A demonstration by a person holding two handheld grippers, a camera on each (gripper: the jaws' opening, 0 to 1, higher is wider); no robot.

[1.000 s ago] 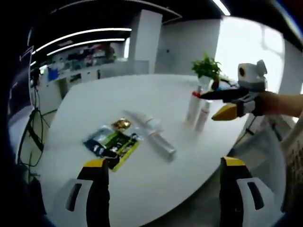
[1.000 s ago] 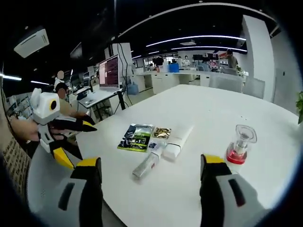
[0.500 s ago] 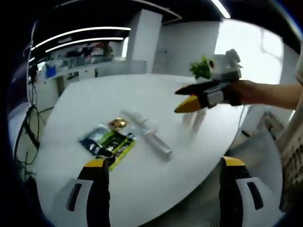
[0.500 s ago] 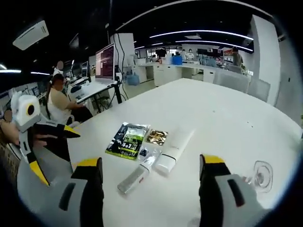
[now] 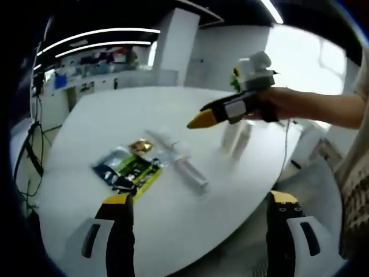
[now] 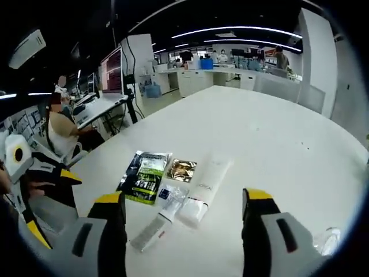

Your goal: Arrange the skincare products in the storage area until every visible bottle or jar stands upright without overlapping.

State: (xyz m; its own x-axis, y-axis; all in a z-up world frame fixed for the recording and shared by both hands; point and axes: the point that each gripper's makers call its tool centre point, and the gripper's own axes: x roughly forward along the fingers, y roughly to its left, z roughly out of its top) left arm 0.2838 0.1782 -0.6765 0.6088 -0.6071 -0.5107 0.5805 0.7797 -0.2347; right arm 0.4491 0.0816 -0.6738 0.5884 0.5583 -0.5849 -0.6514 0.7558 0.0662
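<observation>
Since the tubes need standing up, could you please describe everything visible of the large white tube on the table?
The white tube lies flat on the white table, cap end toward the right tool, crimped end pointing away. It looks like smooth, opaque plastic with small dark lettering midway. A small clear sachet borders its left side and a gold packet sits nearby. No tool touches it.

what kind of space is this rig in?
Likely an open-plan office or lab: a large white table, a desk monitor with a seated person, and counters along the back wall under strip lights.
</observation>
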